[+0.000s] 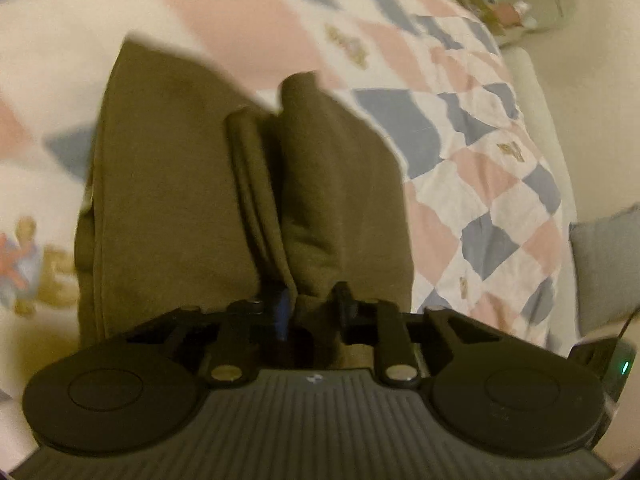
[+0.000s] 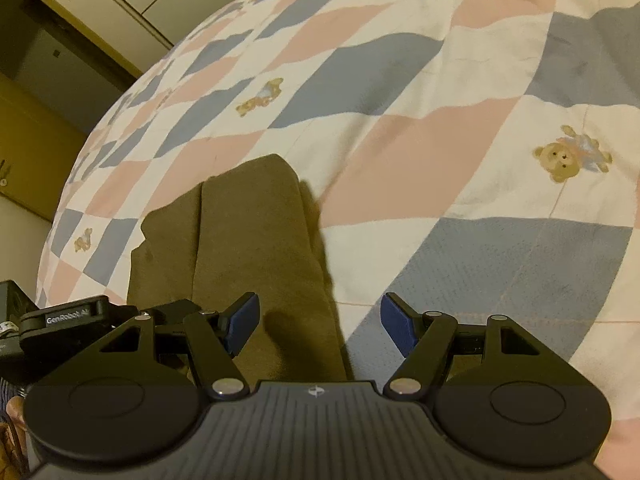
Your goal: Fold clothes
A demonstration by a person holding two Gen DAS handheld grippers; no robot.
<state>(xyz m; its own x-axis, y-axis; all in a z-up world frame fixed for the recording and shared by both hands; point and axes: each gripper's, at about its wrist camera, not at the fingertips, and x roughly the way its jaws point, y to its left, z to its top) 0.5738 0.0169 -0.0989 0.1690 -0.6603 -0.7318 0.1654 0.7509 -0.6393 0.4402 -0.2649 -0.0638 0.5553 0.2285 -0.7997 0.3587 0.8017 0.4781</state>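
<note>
Olive-brown cloth (image 1: 168, 184) lies folded on the bed, spread over a patchwork quilt (image 1: 480, 160) of pink, blue and white squares with little teddy bears printed on it. Over on the left, the left gripper (image 1: 308, 304) has its two fingers drawn in close and pinched onto a raised ridge of that garment; the fabric bunches up between them and runs away from the claw in a narrow pleat, with flatter layers lying on either side. A grey cushion (image 1: 604, 264) sits beyond the quilt's far right edge in that view, and some blurred clutter shows in the top corner.

Moving right, the right gripper (image 2: 318, 320) hangs just above the same cloth (image 2: 256, 240) with its blue-padded fingers (image 2: 244, 320) spread wide, gripping nothing. The left pad hovers over the garment; the right pad sits over bare quilt (image 2: 460, 160), just past the cloth's edge. A printed bear (image 2: 568, 158) lies well off to the right.
</note>
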